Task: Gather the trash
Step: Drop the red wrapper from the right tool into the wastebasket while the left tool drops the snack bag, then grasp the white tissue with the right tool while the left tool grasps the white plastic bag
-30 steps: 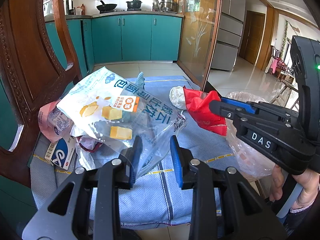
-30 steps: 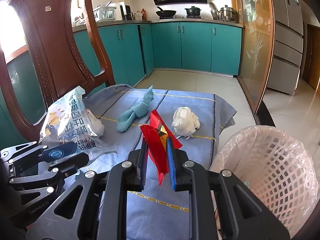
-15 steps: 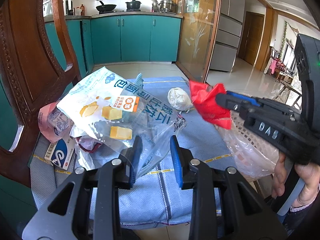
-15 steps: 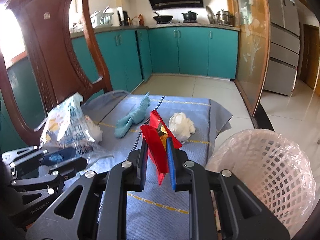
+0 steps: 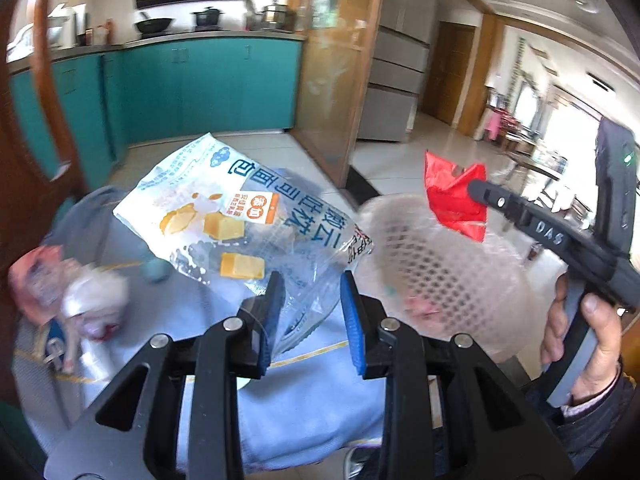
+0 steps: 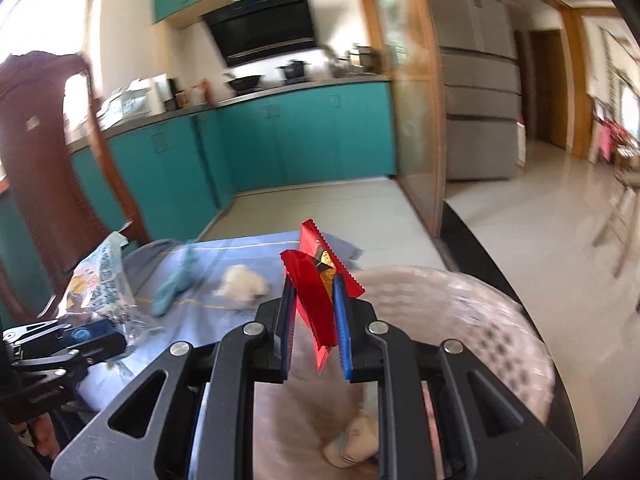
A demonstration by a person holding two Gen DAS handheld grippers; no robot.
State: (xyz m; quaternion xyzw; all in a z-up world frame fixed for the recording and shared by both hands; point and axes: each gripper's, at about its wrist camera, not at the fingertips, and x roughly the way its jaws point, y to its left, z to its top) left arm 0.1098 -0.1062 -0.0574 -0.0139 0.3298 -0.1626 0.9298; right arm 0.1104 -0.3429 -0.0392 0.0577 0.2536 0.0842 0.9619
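My left gripper point(image 5: 310, 292) is shut on the clear end of a bread bag point(image 5: 224, 212) printed with yellow cubes, held above the blue cloth point(image 5: 280, 400); the bag also shows in the right wrist view point(image 6: 100, 280). My right gripper point(image 6: 314, 320) is shut on a red wrapper point(image 6: 316, 280) and holds it over the white mesh trash basket point(image 6: 480, 340). In the left wrist view the red wrapper point(image 5: 454, 196) hangs above the basket point(image 5: 432, 272).
A crumpled white tissue point(image 6: 242, 284) and a twisted teal cloth point(image 6: 174, 284) lie on the blue cloth. More wrappers point(image 5: 60, 292) sit at the left edge beside a wooden chair back point(image 6: 44, 184). Trash lies inside the basket point(image 6: 356, 440).
My right gripper has carried the red wrapper right from above the cloth to over the basket. My left gripper has lifted the bread bag and swung right.
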